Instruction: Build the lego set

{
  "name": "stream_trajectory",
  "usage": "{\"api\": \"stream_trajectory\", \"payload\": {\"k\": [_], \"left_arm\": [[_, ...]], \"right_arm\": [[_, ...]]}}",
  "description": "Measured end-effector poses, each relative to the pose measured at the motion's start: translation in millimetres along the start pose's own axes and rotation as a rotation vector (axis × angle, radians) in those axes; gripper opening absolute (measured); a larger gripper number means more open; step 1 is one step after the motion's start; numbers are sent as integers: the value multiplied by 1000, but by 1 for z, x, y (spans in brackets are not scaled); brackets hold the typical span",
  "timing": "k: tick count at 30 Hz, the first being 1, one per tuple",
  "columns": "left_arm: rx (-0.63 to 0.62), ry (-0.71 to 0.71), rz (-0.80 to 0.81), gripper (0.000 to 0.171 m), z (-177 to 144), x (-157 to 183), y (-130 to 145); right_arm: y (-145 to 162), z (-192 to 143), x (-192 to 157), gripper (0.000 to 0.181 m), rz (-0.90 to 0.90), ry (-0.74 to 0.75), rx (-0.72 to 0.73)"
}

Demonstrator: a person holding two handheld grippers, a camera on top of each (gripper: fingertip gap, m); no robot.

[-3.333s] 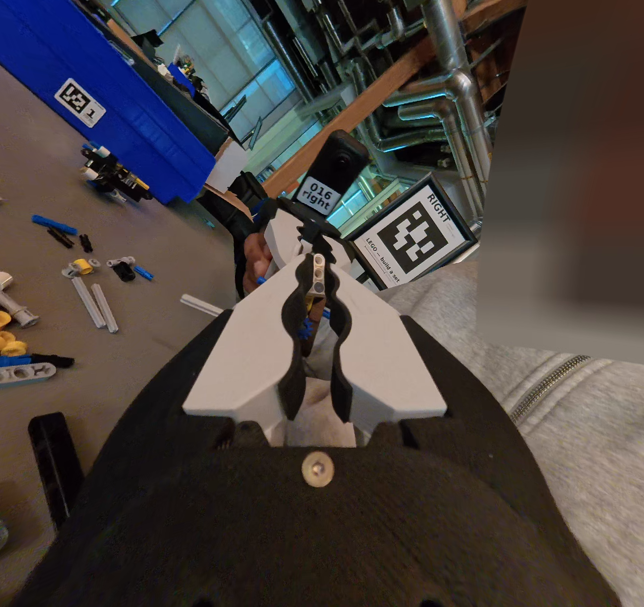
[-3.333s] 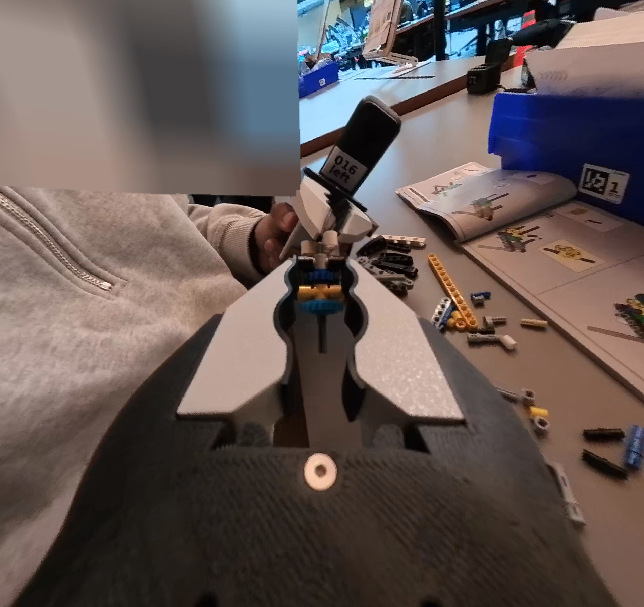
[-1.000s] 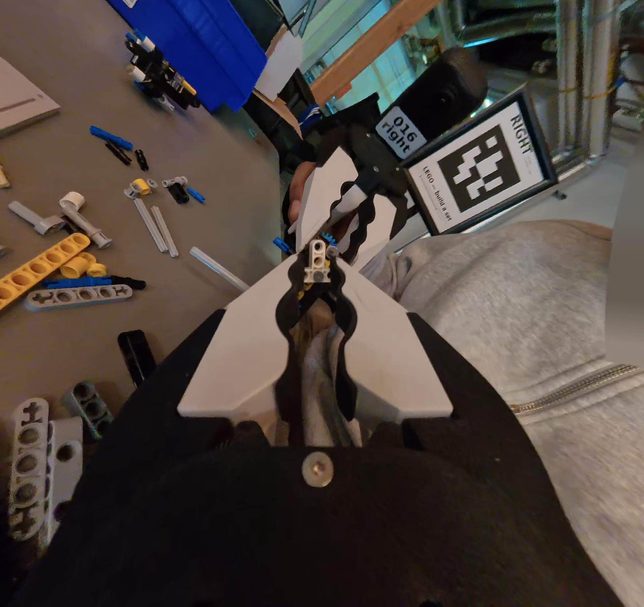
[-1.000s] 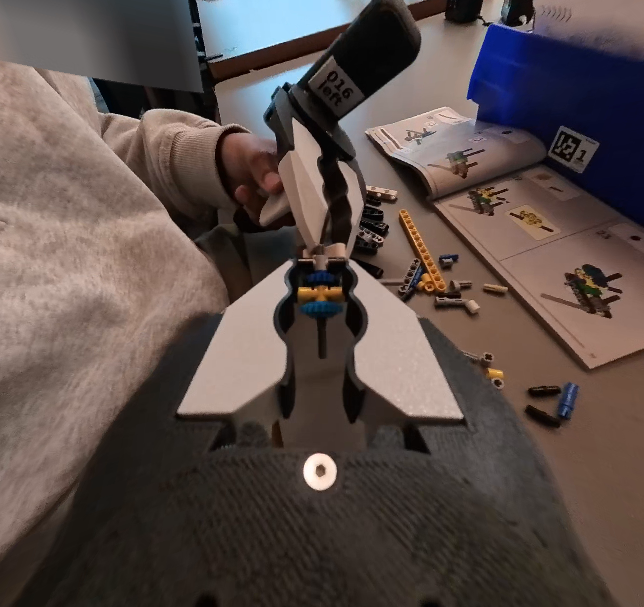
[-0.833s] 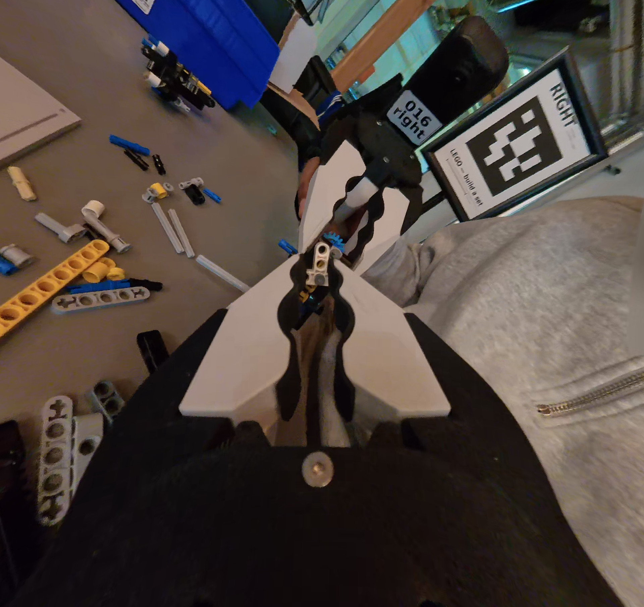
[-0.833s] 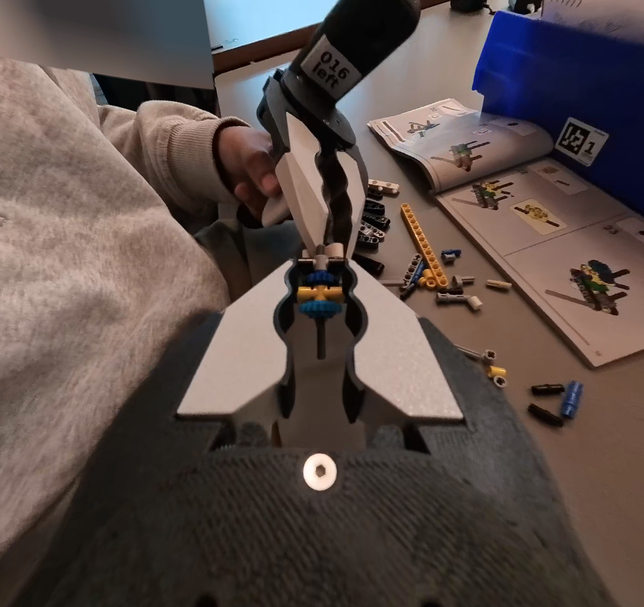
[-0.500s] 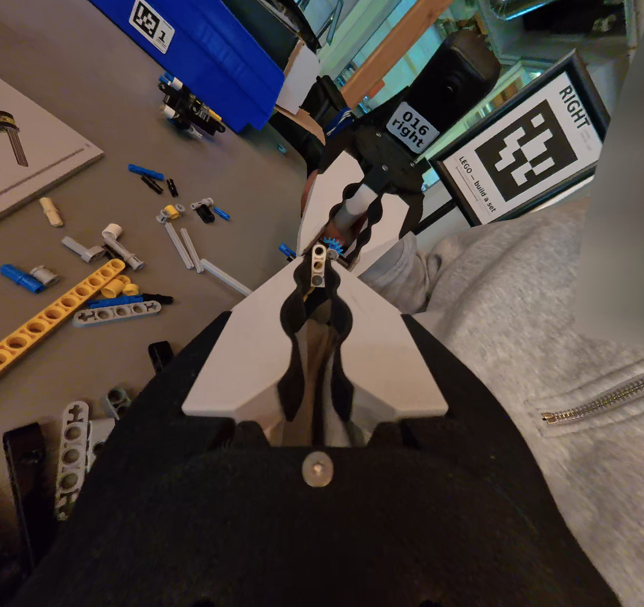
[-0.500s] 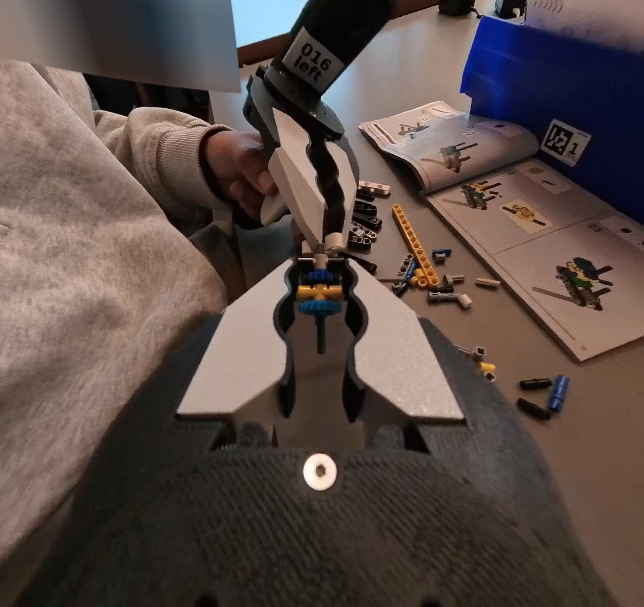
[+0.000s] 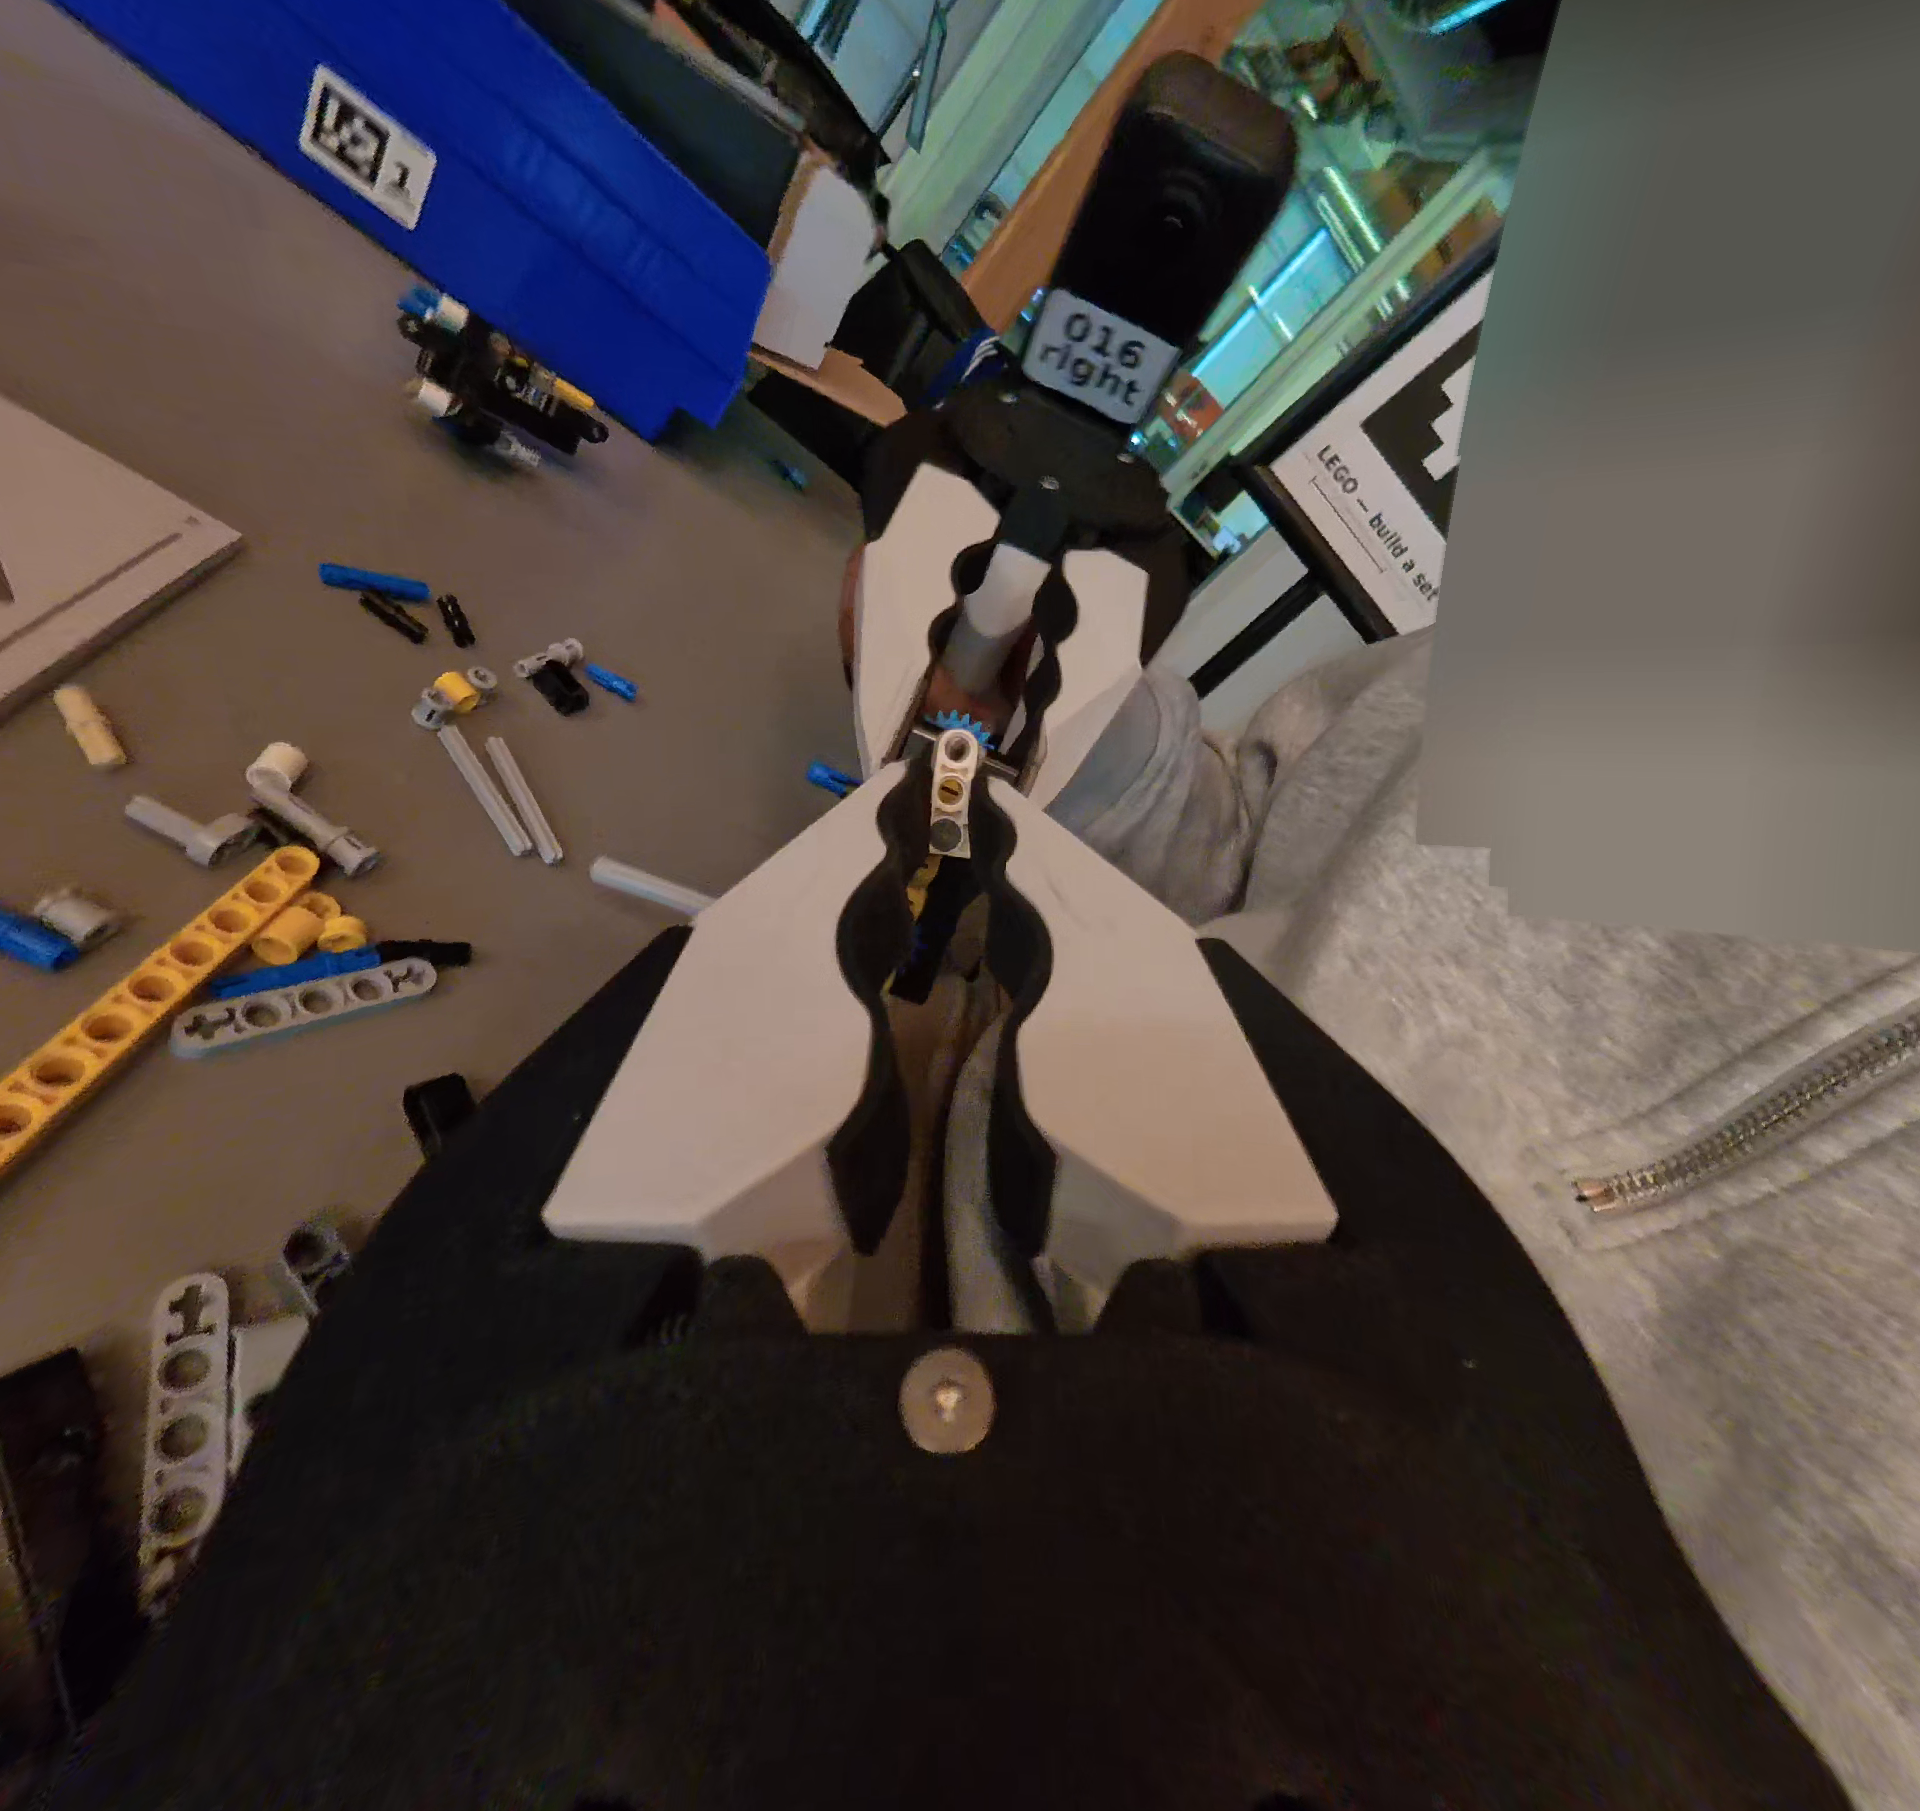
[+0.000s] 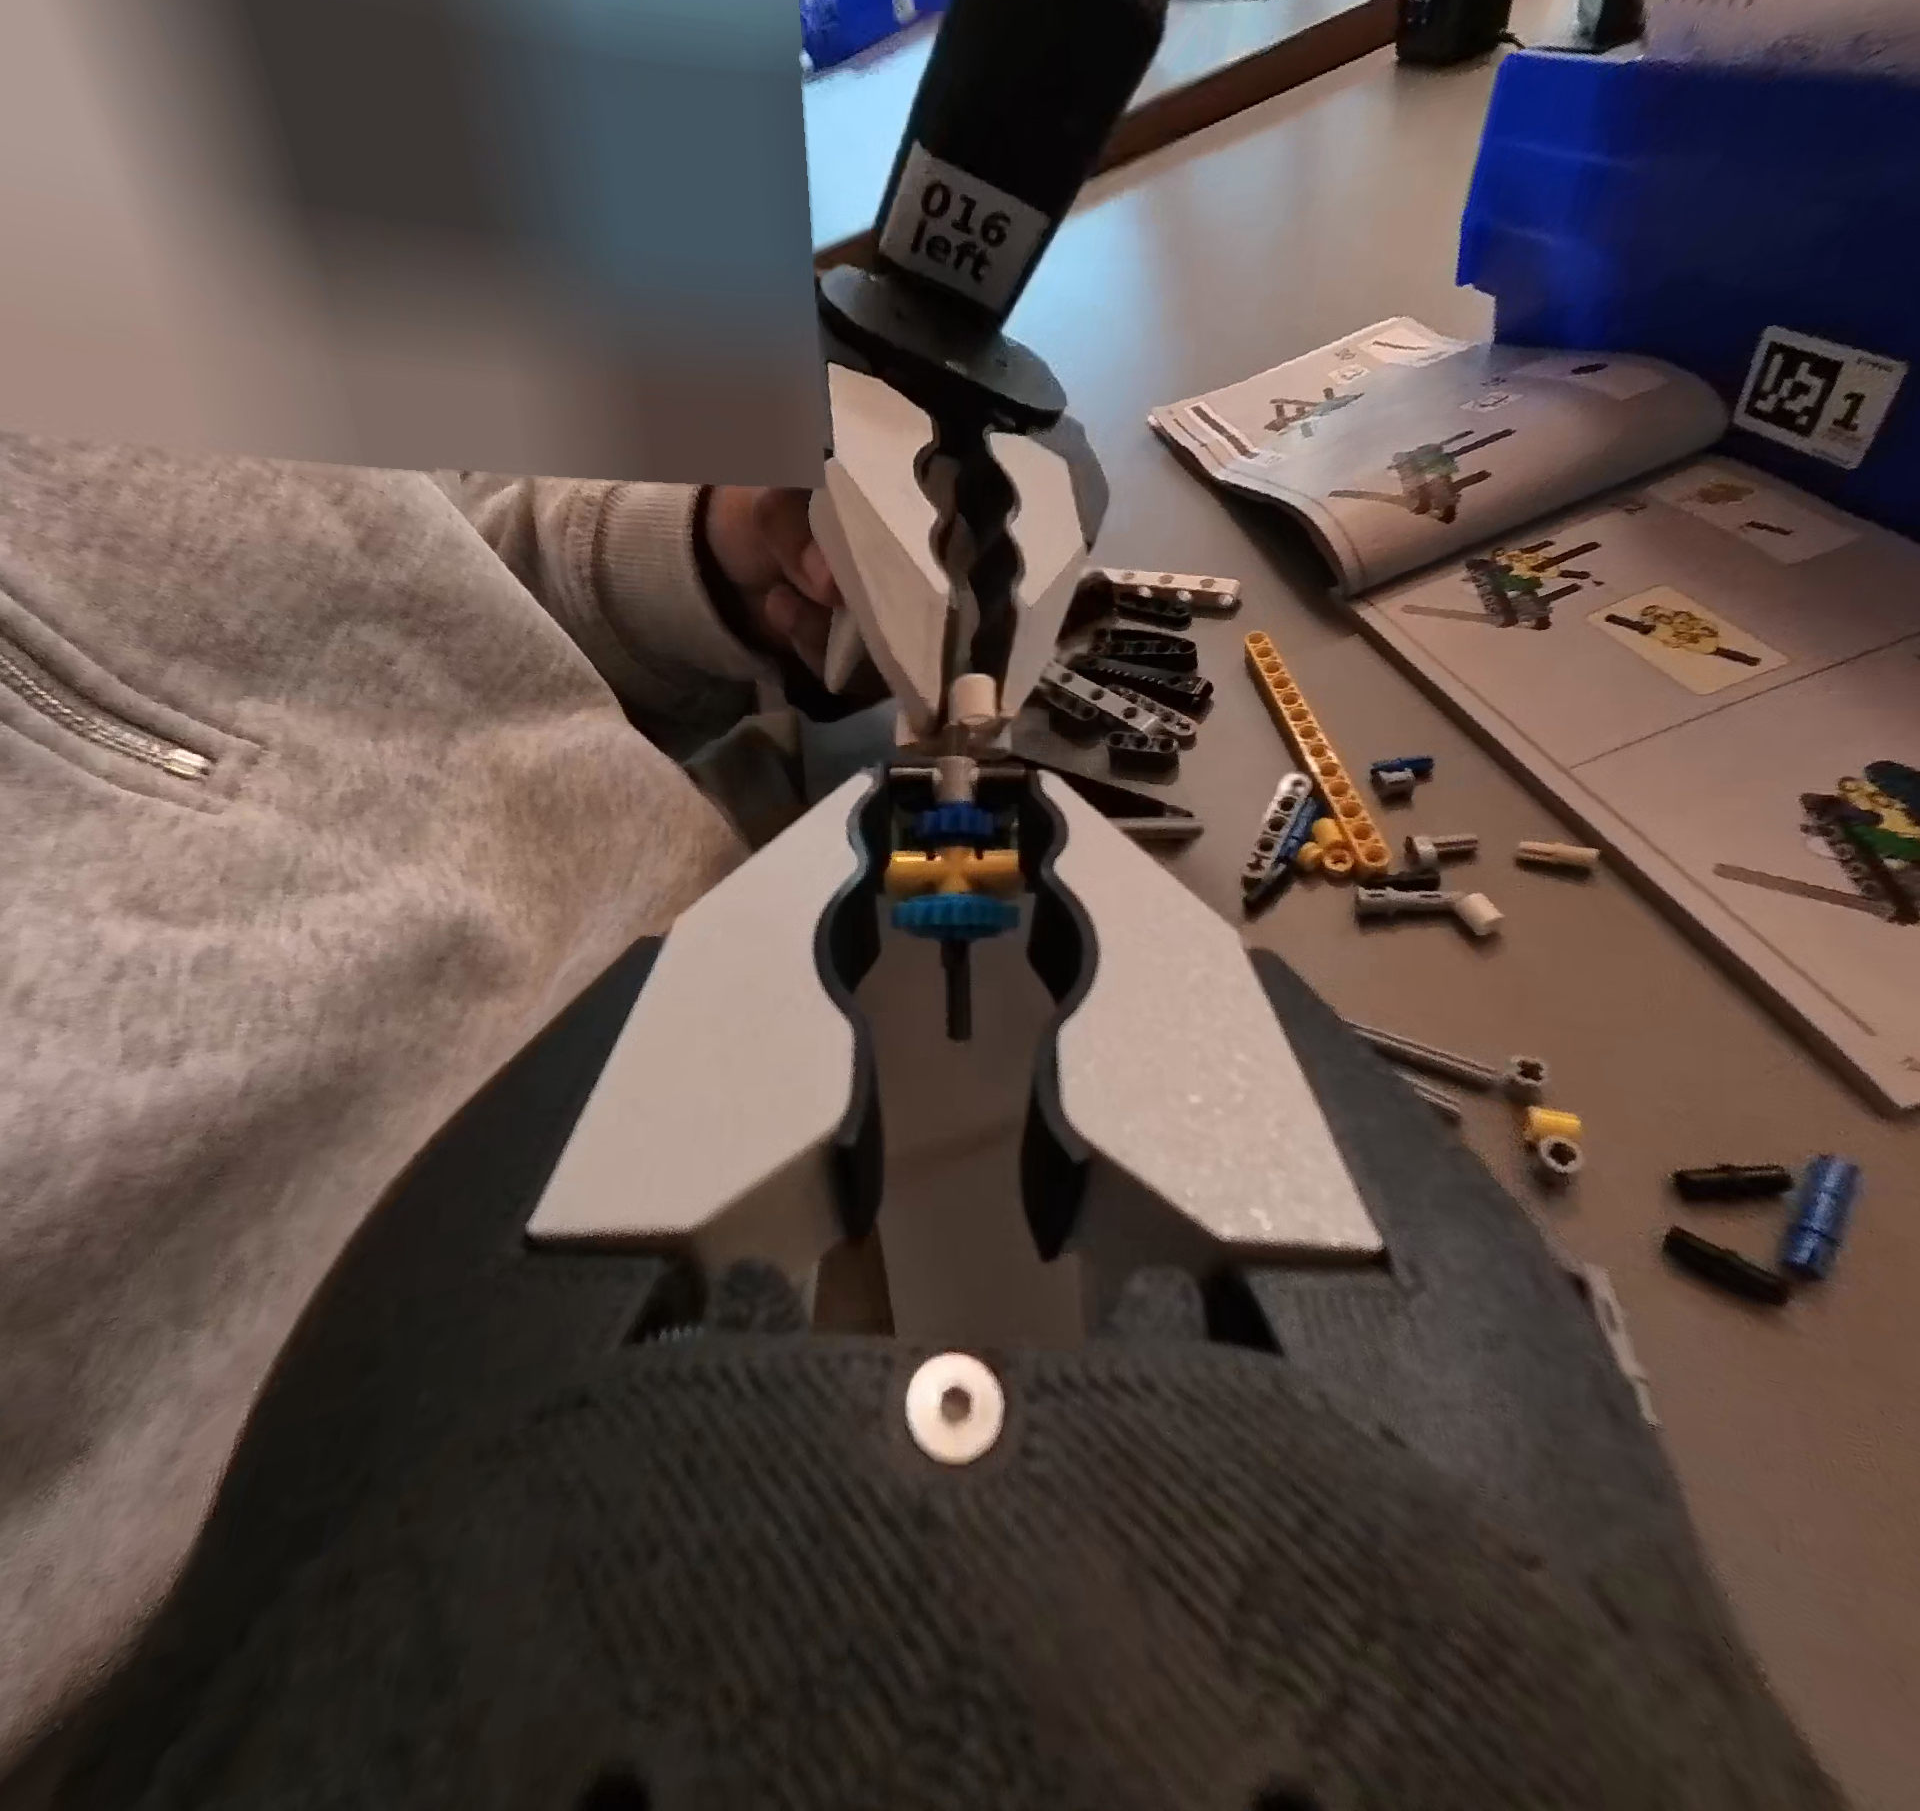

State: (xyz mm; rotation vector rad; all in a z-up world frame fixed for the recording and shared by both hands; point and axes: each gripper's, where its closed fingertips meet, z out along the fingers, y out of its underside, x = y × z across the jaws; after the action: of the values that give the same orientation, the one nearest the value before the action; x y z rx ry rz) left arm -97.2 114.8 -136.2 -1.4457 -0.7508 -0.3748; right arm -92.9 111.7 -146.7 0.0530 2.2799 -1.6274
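Observation:
My left gripper [image 9: 951, 797] is shut on a small white connector [image 9: 954, 787]. My right gripper [image 10: 956, 797] is shut on a small gear assembly [image 10: 954, 878] with two blue gears, a yellow piece and a black axle. The two grippers meet tip to tip in the air, in front of a person's grey sweatshirt [image 10: 312, 826]. In the right wrist view the left gripper [image 10: 961, 712] comes down from above and its white connector [image 10: 974, 696] touches the far end of the assembly. In the left wrist view the right gripper [image 9: 971, 733] points at me, and a blue gear [image 9: 951, 722] shows just behind the connector.
A blue bin [image 10: 1714, 203] stands at the back of the grey table [image 9: 156, 359]. An open instruction booklet [image 10: 1558, 598] lies before it. Loose parts are spread about: a long yellow beam [image 10: 1309, 733], black beams [image 10: 1132, 670], grey axles [image 9: 499, 795]. A small black sub-assembly [image 9: 488, 390] sits by the bin. The tips of both grippers are at nearly the same place. Left tips and right tips are each some 25 cm from the small black sub-assembly [image 9: 488, 390].
Both grippers have stayed tip to tip with their parts held. They have turned together, so the left gripper now stands more upright over the right one's tips.

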Motion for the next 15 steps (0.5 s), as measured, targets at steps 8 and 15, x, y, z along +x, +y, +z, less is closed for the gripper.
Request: {"api": "stream_trajectory", "payload": {"k": [8, 15], "left_arm": [[-56, -28, 74, 4, 1, -1, 6], [-127, -75, 102, 4, 2, -3, 13]], "right_arm": [[4, 1, -1, 23, 72, -42, -3], [10, 3, 0, 23, 59, -25, -45]]}}
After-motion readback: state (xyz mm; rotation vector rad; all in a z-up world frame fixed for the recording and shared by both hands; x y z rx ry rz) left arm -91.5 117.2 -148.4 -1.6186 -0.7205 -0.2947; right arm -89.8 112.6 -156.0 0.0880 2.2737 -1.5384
